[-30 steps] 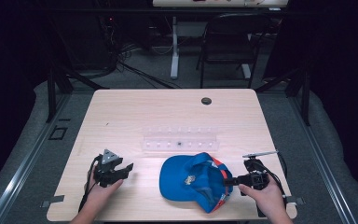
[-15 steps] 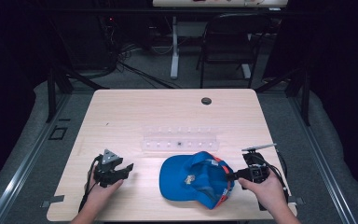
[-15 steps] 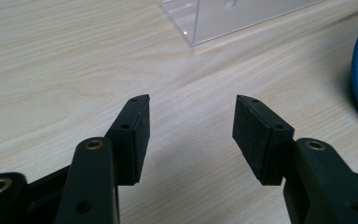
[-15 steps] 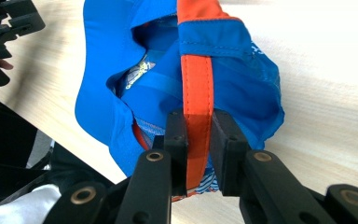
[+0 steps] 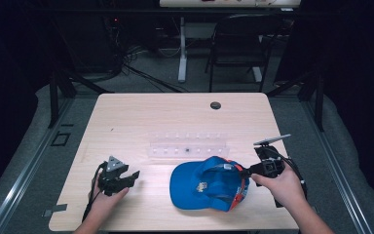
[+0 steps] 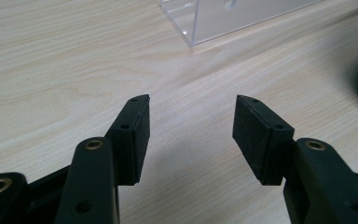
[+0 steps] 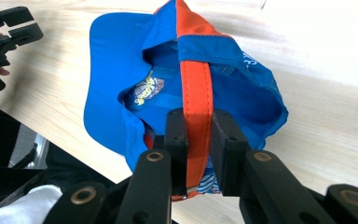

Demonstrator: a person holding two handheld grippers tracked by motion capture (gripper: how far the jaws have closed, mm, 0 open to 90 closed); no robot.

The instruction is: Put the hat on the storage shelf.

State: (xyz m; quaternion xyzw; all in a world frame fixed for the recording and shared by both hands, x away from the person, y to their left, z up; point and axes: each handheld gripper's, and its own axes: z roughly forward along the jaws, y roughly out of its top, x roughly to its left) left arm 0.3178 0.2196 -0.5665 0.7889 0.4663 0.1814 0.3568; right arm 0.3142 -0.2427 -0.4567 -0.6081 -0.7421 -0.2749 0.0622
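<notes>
Near the right front of the wooden table (image 5: 126, 117), the blue cap (image 5: 199, 187) lies upside down, its hollow crown facing up and the brim toward the left. At its right edge the right gripper (image 7: 198, 154) has its jaws clamped on the cap's orange strap (image 7: 196, 88), and that side of the cap is tilted up; the pads are mostly hidden by the fabric. Well apart on the left, the left gripper (image 6: 191, 130) rests low over bare wood with its jaws spread wide and nothing between them. Just beyond the cap lies a clear plastic rack (image 5: 187, 145), its outline hard to make out against the pale wood.
</notes>
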